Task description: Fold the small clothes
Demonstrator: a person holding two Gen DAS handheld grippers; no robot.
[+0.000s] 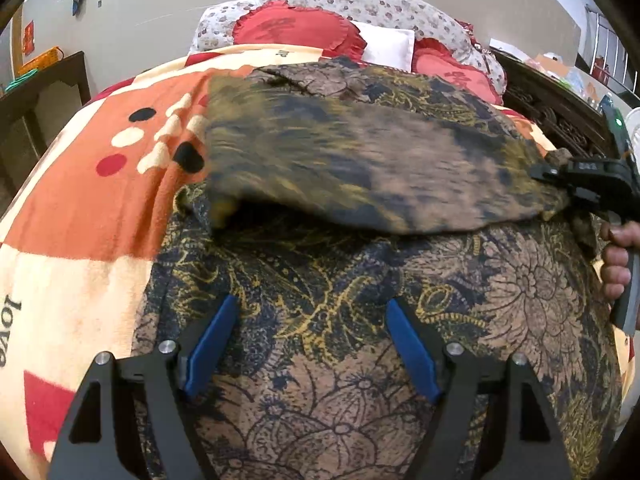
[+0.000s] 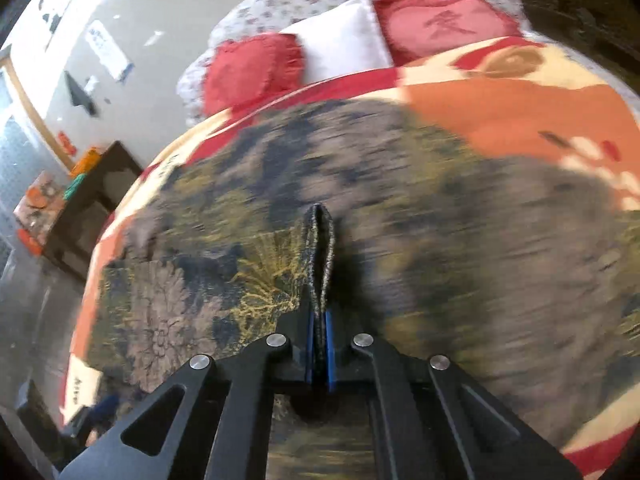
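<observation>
Dark floral garment lay spread on the bed blanket, filling the near and middle part of the left wrist view. Far right portion was lifted as a flap, held over the flat part and stretched roughly left to right, blurred. Flap's right end was pinched by the right hand-held gripper, closed tight on a doubled fold of the fabric, as seen in its own view with blue pads pressed on the cloth. Person's fingers were around that tool's handle at the right edge.

Left hand-held gripper hovered above the near flat part, jaws wide apart, blue fingers gripping nothing; contact with the cloth could not be told. Was nearer to the flat lower portion, while the right one alone carried the flap.

Likely judgement: the fold had to travel leftward across the garment, over the flat part, toward the left edge near the orange blanket. Pillows lay far behind.
</observation>
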